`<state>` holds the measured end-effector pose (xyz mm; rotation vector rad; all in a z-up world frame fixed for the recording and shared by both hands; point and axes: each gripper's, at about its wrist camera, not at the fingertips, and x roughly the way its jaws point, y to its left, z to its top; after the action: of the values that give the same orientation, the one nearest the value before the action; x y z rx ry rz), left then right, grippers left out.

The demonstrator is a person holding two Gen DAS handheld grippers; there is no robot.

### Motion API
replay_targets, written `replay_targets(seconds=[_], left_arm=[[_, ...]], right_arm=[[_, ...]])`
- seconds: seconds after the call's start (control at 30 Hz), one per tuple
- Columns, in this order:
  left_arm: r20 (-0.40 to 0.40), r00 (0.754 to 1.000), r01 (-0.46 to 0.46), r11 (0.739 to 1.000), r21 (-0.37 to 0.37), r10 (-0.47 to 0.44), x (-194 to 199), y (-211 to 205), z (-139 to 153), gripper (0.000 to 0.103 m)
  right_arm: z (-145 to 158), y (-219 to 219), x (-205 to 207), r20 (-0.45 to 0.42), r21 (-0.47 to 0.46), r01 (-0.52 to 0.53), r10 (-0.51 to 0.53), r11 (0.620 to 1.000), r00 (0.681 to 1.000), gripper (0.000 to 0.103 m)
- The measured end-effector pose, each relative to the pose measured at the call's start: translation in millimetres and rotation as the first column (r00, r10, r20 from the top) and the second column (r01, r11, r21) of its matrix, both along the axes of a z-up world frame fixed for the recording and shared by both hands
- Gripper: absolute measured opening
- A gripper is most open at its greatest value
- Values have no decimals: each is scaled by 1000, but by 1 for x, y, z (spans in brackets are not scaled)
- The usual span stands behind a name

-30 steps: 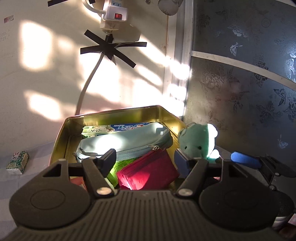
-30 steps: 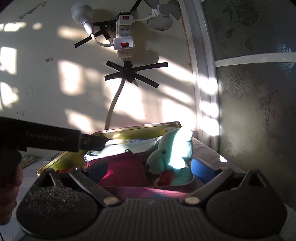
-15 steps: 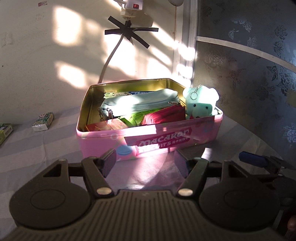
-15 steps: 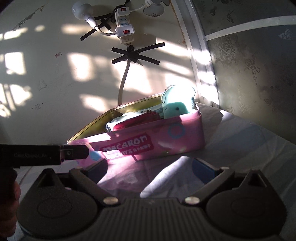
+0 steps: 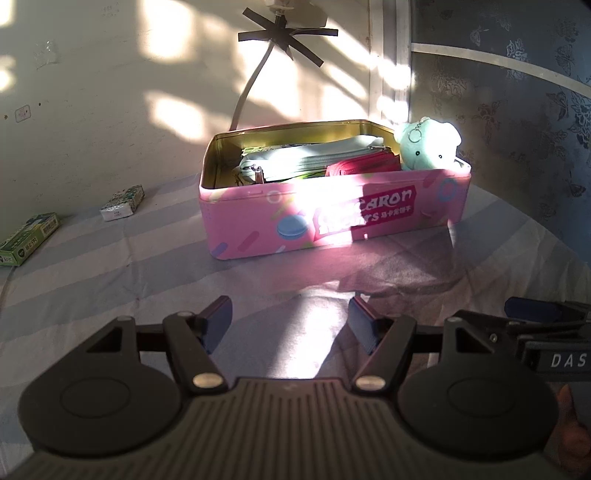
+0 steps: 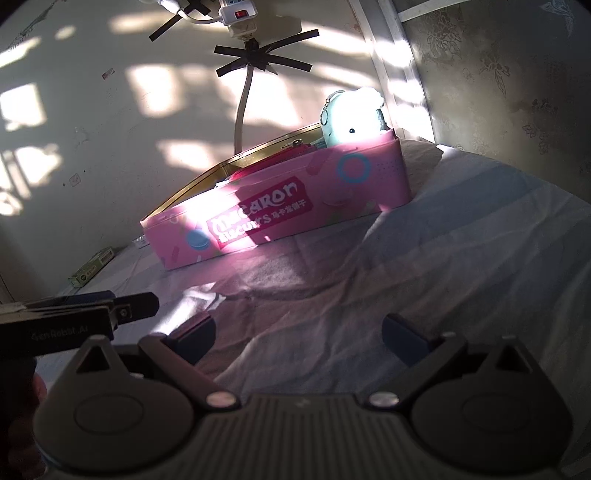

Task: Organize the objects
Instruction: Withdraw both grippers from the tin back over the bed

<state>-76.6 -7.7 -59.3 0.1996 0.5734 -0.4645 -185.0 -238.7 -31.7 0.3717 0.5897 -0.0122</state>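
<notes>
A bed or table covered in a pale striped cloth (image 5: pixel 110 266) filled the lower part of both views, lit in patches by low sunlight and running back to a cream wall (image 5: pixel 110 110) and a dark floral panel (image 5: pixel 517 110) at the right. On the cloth, near the corner where wall and panel met, stood an open pink biscuit tin (image 5: pixel 332 221) printed with "MACARON", its gold inside showing. Inside it lay a pale blue zip pouch (image 5: pixel 306 160) along the back, with a red pouch (image 5: pixel 364 166) just in front of it, the two touching. A mint-green plush bear (image 5: pixel 424 146) with a key ring sat upright in the tin's right end, its head rising above the rim. The left gripper (image 5: pixel 290 325) hung over bare cloth well short of the tin, its jaws apart with nothing between them. The right gripper (image 6: pixel 297 338) was likewise over bare cloth in front of the tin, its fingers spread and empty; each tool's tip showed at the edge of the other's view. Well apart from the tin on the left lay a green carton (image 5: pixel 27 240) and, nearer the wall, a small white-and-green packet (image 5: pixel 122 203). On the wall above the tin, a white cable (image 5: pixel 251 88) was fixed with crossed black tape (image 5: pixel 286 35).
</notes>
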Motion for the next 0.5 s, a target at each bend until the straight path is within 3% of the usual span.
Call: replay_targets(seconds=[0.5], left_arm=[[-20,998,-57,998,27,57,12,38,-19,71]], right_arm=[[6,46,10,-36,-45,-123,122,991,992,97]])
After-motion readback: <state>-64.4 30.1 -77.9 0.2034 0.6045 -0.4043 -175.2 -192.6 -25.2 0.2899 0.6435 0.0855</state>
